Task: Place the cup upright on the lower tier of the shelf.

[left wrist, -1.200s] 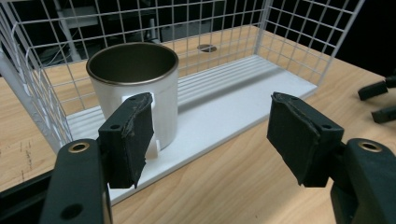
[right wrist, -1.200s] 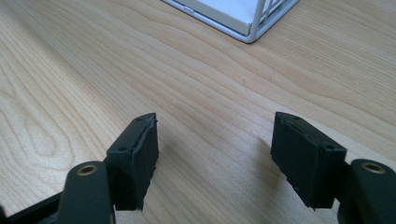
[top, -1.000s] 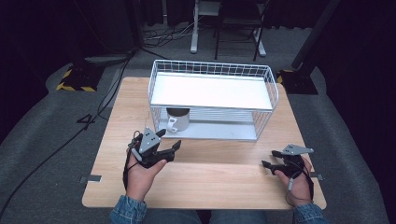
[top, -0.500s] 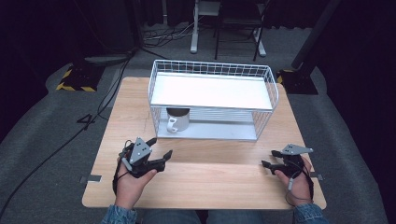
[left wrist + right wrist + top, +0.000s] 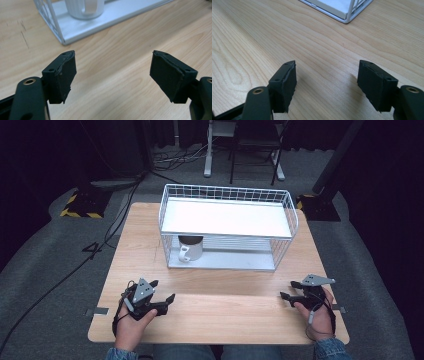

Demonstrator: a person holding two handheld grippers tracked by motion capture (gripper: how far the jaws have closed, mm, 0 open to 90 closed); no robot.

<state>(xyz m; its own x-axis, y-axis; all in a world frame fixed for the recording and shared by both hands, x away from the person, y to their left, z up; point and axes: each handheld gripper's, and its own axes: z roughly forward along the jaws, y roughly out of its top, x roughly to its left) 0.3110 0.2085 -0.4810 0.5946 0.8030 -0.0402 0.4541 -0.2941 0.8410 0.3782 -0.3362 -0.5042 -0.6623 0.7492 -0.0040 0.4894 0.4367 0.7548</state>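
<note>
Nearest, the left tool point(image 5: 159, 296) and the right tool point(image 5: 294, 291) rest low over the front of the wooden tabletop point(image 5: 225, 290), each with jaws spread wide and nothing between them, a posture that reads as waiting. Farther back stands a white wire rack point(image 5: 227, 227), its lower shelf holding a white mug point(image 5: 189, 249) at the left end, handle facing forward, probably for easy reach.

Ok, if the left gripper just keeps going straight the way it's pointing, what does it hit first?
Probably the wire rack's front left corner, with the white mug on its bottom shelf just behind. Only bare table lies between; depth is hard to judge.
</note>
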